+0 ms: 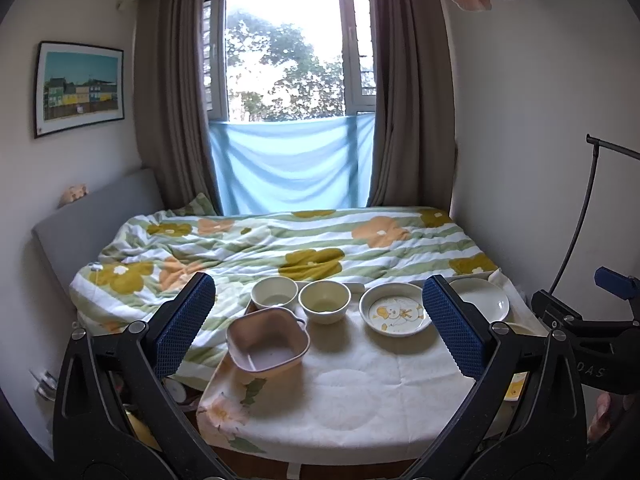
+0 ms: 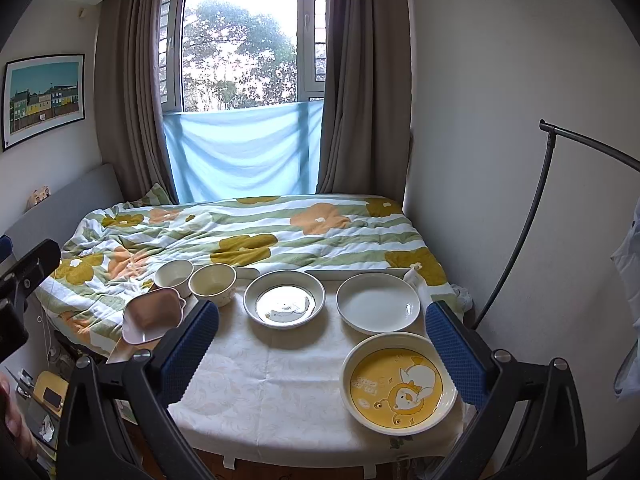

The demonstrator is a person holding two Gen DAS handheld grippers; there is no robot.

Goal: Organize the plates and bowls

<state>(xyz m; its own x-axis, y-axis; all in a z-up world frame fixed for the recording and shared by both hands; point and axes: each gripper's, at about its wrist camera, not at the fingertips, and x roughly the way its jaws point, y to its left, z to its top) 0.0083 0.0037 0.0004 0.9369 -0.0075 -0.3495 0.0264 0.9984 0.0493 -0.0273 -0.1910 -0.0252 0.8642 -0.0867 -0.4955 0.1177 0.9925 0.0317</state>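
On the white-clothed table (image 1: 360, 392) stand a pink square bowl (image 1: 267, 344) at the left, two cream round bowls (image 1: 275, 293) (image 1: 325, 300) behind it, a patterned plate (image 1: 396, 314) and a plain white plate (image 1: 484, 299). In the right wrist view the same pink bowl (image 2: 151, 314), cream bowls (image 2: 174, 274) (image 2: 213, 282), patterned plate (image 2: 285, 298) and white plate (image 2: 378, 302) show, plus a yellow cartoon plate (image 2: 398, 382) at the near right. My left gripper (image 1: 320, 328) is open and empty above the table. My right gripper (image 2: 322, 350) is open and empty, its right finger beside the yellow plate.
A bed with a flowered quilt (image 1: 280, 248) lies behind the table, under a window with brown curtains. A black stand pole (image 2: 536, 208) curves at the right by the wall. The right gripper's body (image 1: 592, 344) shows at the right of the left view.
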